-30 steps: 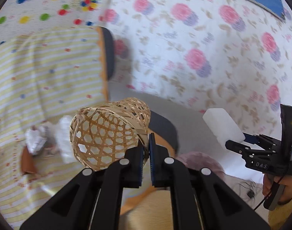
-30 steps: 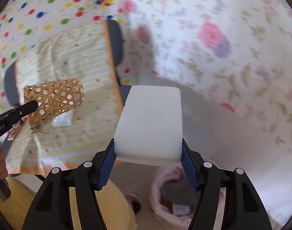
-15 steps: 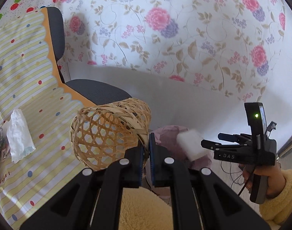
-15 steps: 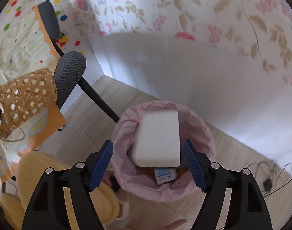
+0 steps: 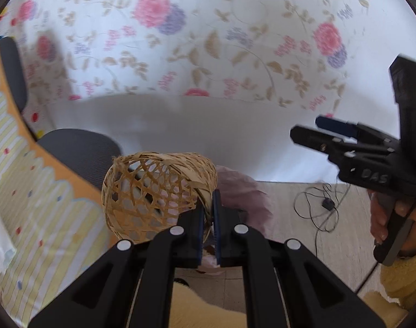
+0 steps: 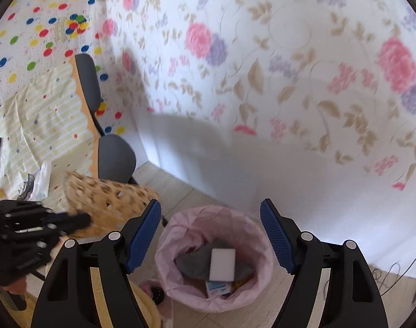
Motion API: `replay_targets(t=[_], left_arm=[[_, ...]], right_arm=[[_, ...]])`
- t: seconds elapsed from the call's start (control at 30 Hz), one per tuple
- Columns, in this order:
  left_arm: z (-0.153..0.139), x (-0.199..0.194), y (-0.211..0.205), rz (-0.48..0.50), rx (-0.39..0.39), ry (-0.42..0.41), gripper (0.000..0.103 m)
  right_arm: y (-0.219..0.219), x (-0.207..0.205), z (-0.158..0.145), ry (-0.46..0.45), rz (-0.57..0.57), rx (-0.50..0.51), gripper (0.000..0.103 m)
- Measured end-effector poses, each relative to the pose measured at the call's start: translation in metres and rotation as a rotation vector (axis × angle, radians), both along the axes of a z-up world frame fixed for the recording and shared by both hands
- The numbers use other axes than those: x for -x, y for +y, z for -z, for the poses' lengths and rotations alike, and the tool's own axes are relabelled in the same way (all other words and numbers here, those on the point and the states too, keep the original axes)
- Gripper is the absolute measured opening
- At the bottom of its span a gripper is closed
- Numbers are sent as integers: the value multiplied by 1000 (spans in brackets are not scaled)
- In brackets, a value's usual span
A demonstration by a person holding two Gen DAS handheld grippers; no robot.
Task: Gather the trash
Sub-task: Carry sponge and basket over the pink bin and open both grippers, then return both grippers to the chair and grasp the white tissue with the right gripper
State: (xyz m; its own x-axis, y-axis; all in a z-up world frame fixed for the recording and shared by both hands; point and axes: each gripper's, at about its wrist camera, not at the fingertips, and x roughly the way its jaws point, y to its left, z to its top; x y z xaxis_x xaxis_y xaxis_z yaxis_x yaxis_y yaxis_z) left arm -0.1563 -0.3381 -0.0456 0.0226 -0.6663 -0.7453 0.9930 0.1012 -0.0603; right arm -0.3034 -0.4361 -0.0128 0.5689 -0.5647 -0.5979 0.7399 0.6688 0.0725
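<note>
Trash, a light, springy white foam block (image 6: 222, 264), lies in the pink-lined bin (image 6: 164, 248) beneath my spread-apart right tool (image 6: 210, 235), while my left tool (image 5: 207, 213) pinches the stiff, brittle wicker basket (image 5: 156, 191) by its rim.

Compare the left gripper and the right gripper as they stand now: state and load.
The left gripper is shut on the woven basket; the right gripper stands open and holds nothing. The left one carries its basket beside the pink-lined bin; the right one hangs above the bin, where the white block lies inside. Both have blue pads.
</note>
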Motion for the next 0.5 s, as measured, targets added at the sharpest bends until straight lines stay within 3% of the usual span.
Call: replay_targets(t=[0.1, 0.17, 0.2, 0.3, 0.5], left_arm=[[18, 9, -28, 65, -48, 62, 5], [32, 12, -45, 74, -89, 64, 39], [39, 12, -50, 55, -101, 41, 74], [55, 2, -52, -9, -140, -11, 78], [43, -39, 1, -177, -60, -15, 78]], right_arm=[[2, 6, -3, 5, 12, 32, 75], [1, 8, -1, 7, 13, 23, 76], [-1, 8, 1, 7, 14, 11, 76], [-5, 10, 4, 9, 19, -15, 76], [-2, -4, 17, 7, -19, -69, 76]])
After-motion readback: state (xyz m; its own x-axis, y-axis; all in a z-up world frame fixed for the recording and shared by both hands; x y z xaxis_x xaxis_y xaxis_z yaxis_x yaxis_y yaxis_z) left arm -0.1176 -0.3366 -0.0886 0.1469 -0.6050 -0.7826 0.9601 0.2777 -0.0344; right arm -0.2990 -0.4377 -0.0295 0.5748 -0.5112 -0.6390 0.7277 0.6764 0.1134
